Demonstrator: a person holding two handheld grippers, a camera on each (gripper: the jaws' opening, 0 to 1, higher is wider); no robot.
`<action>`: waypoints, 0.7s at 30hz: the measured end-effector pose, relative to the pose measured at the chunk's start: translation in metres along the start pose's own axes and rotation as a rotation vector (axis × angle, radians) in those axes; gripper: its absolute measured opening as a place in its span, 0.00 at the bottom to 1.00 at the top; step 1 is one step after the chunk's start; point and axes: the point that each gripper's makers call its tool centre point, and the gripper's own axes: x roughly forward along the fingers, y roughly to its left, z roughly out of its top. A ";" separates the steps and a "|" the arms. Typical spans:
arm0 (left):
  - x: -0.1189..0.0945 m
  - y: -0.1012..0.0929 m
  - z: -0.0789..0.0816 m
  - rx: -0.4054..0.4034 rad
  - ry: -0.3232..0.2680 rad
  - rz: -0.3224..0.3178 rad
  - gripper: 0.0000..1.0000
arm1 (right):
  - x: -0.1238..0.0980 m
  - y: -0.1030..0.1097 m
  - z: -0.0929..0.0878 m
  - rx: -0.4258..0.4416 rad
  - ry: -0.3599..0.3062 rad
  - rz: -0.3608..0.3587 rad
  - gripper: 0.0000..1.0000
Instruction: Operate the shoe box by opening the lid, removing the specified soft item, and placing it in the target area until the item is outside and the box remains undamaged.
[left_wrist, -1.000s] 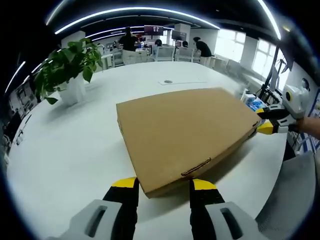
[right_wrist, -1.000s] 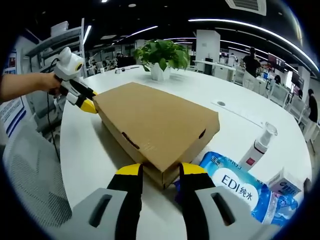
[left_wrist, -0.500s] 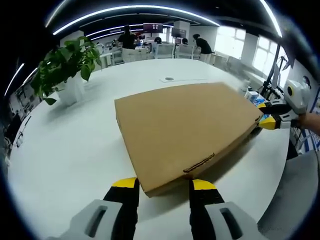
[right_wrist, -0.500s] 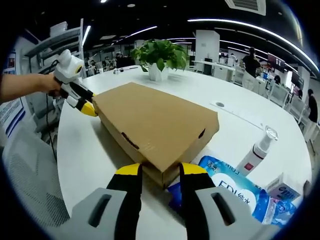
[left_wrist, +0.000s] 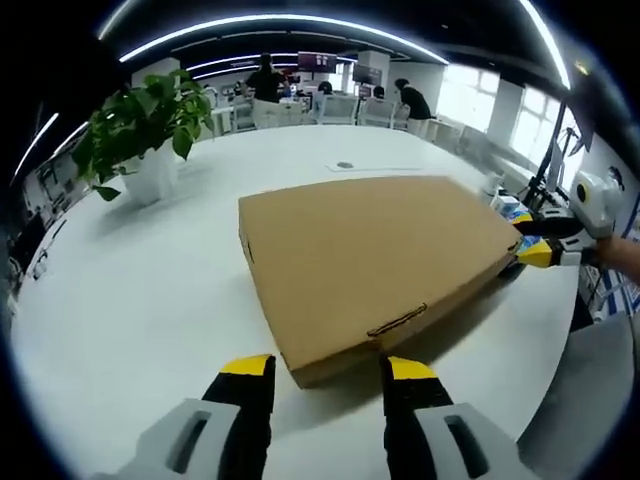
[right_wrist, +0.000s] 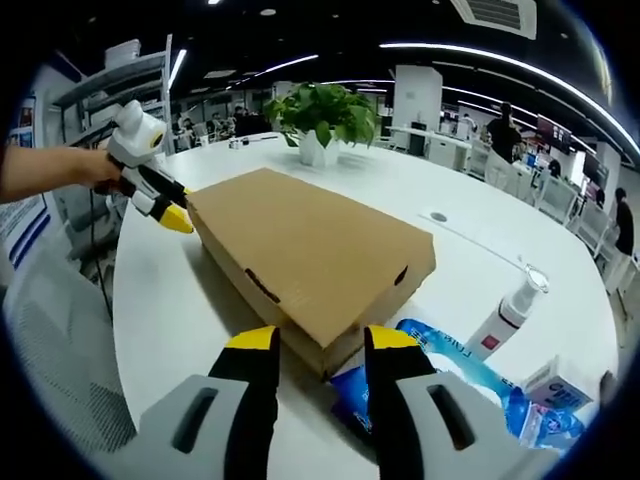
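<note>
A flat brown cardboard shoe box (left_wrist: 375, 260) lies shut on the white table (left_wrist: 130, 290). In the left gripper view my left gripper (left_wrist: 328, 368) is open, its jaws either side of the box's near corner. The right gripper (left_wrist: 540, 242) shows at the box's far right corner. In the right gripper view the box (right_wrist: 310, 245) runs away from me, and my right gripper (right_wrist: 322, 342) is open astride its near corner. The left gripper (right_wrist: 165, 205), held by a hand, sits at the far left corner. The soft item is hidden.
A potted plant (left_wrist: 140, 125) stands at the back left of the table. A blue wipes pack (right_wrist: 430, 385), a pump bottle (right_wrist: 510, 310) and a small carton (right_wrist: 555, 385) lie by the box's right corner. People stand at desks far behind. A grey chair (right_wrist: 60, 340) is near.
Both views have shifted slightly. In the right gripper view the box corner now sits a little higher over the blue pack. Both grippers stay at their corners.
</note>
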 end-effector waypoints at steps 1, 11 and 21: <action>-0.002 -0.001 0.000 -0.002 -0.006 0.001 0.48 | -0.002 -0.001 0.000 -0.001 -0.001 -0.002 0.35; -0.027 -0.018 -0.001 -0.010 -0.108 0.012 0.65 | -0.037 -0.016 -0.004 0.024 -0.040 -0.074 0.47; -0.051 -0.048 0.008 0.038 -0.205 -0.004 0.80 | -0.084 -0.034 -0.017 0.051 -0.077 -0.168 0.60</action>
